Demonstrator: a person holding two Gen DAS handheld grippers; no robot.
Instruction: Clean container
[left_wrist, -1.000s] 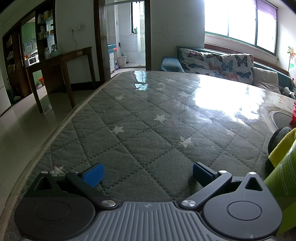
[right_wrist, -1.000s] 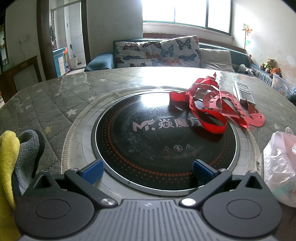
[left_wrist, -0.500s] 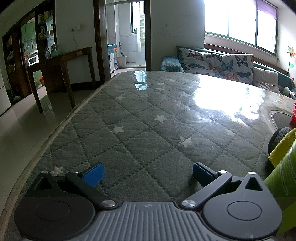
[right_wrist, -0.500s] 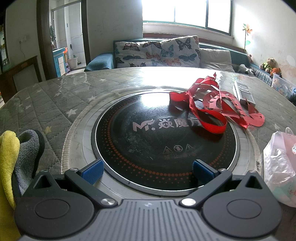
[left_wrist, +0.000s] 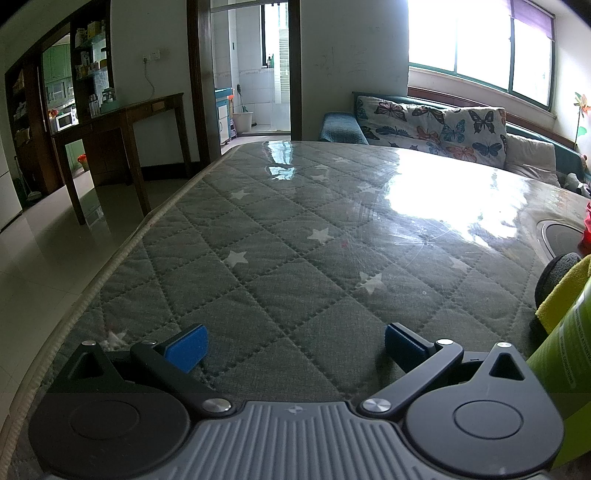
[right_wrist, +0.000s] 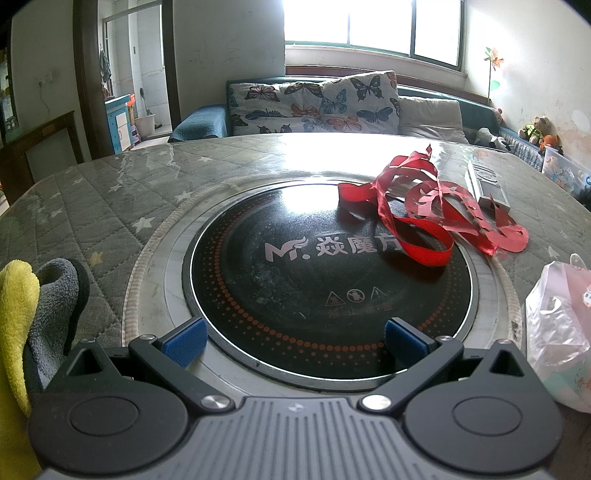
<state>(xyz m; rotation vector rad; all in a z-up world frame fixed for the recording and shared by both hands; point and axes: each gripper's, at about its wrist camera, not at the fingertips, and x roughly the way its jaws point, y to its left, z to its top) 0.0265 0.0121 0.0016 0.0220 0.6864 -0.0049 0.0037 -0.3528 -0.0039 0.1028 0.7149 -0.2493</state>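
Two grippers sit low over the quilted, star-patterned desk (left_wrist: 295, 236), each spread wide with nothing between its blue pads. The left gripper (left_wrist: 295, 343) faces bare cover; at its right edge stands a green container (left_wrist: 569, 354), just beside a yellow cloth (left_wrist: 565, 291) and a grey cloth (left_wrist: 554, 273). The right gripper (right_wrist: 295, 341) hovers at the near rim of a round black cooktop (right_wrist: 325, 280), where a red ribbon (right_wrist: 424, 210) lies tangled; a plastic bag (right_wrist: 557, 325) rests to the right.
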